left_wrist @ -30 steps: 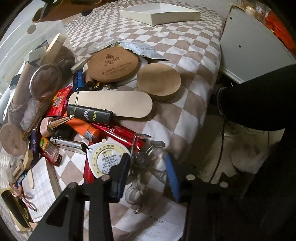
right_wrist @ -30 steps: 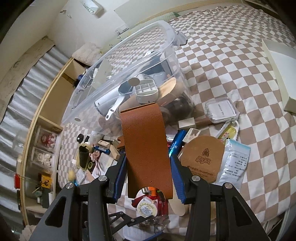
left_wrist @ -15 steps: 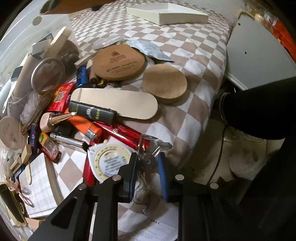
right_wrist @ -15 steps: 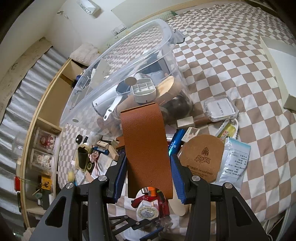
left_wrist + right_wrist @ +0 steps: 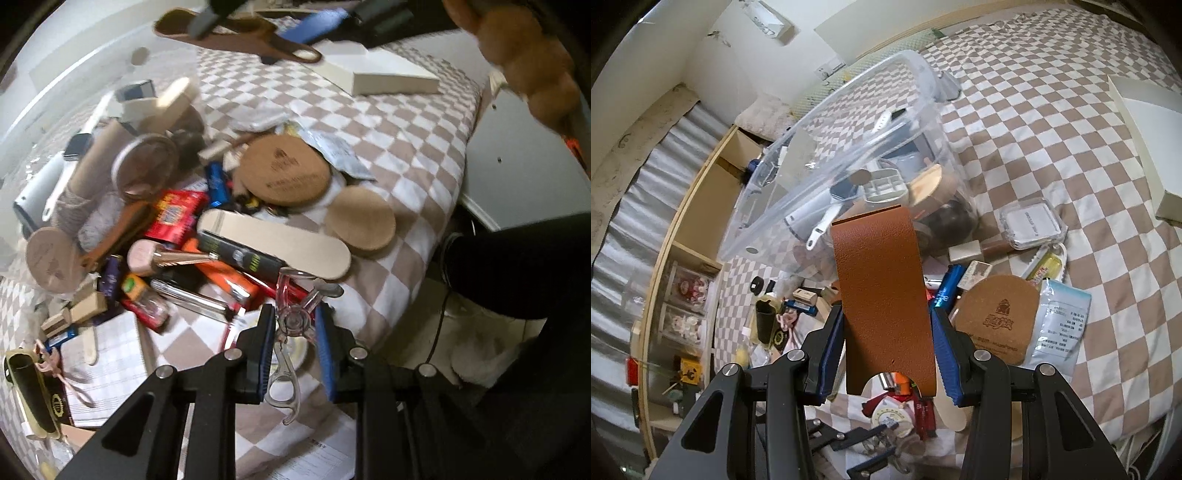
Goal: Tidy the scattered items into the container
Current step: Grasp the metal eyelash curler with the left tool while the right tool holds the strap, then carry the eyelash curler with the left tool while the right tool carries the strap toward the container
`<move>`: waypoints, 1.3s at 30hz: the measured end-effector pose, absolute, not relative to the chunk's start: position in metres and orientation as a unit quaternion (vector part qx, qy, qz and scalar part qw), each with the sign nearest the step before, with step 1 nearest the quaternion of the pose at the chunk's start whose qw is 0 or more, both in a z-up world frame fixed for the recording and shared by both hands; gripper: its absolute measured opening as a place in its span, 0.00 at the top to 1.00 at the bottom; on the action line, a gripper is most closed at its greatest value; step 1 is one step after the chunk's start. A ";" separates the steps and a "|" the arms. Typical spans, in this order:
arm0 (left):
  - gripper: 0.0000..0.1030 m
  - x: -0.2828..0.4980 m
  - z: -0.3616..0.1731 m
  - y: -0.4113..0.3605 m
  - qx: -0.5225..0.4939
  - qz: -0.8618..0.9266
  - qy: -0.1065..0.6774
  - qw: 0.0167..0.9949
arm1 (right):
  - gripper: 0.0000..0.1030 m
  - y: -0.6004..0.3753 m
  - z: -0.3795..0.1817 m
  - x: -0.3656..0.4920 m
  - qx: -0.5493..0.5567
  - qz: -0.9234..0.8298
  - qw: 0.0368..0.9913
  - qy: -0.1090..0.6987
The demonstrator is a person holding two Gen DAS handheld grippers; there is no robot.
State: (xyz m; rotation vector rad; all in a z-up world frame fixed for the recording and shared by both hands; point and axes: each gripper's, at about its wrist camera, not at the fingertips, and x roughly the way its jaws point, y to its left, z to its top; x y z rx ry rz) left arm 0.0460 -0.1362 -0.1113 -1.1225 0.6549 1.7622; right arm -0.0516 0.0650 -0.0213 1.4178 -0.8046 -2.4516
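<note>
Clamping near the pivot, the left gripper (image 5: 294, 332) holds a clear, pink-tinted plastic eyelash curler (image 5: 293, 321) over the checkered bedspread (image 5: 399, 155), beside the pile of clutter. It looks light, rigid and slick, with thin loops that could twist, so the hinge seems the soundest hold.

From the right wrist, the right gripper (image 5: 888, 350) pinches a tan leather strap (image 5: 882, 291) by its edges; it looks limp and light. The clear plastic storage bin (image 5: 923, 88) lies just beyond.
</note>
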 end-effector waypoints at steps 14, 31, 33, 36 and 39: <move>0.79 -0.004 -0.047 -0.167 -0.415 0.787 0.187 0.417 | 0.54 0.057 -0.007 -0.055 0.462 -0.835 0.115 -0.278; 0.79 -0.057 0.023 -0.196 -0.355 0.858 0.082 0.362 | 0.54 0.036 0.010 -0.074 0.436 -0.850 0.121 -0.269; 0.79 -0.064 0.029 -0.200 -0.348 0.864 0.072 0.357 | 0.54 0.033 0.012 -0.076 0.430 -0.855 0.119 -0.264; 0.78 -0.074 0.038 -0.205 -0.339 0.871 0.057 0.352 | 0.54 0.033 0.013 -0.079 0.421 -0.860 0.116 -0.265; 0.79 -0.086 0.048 -0.211 -0.328 0.879 0.044 0.343 | 0.54 0.035 0.015 -0.085 0.411 -0.863 0.113 -0.271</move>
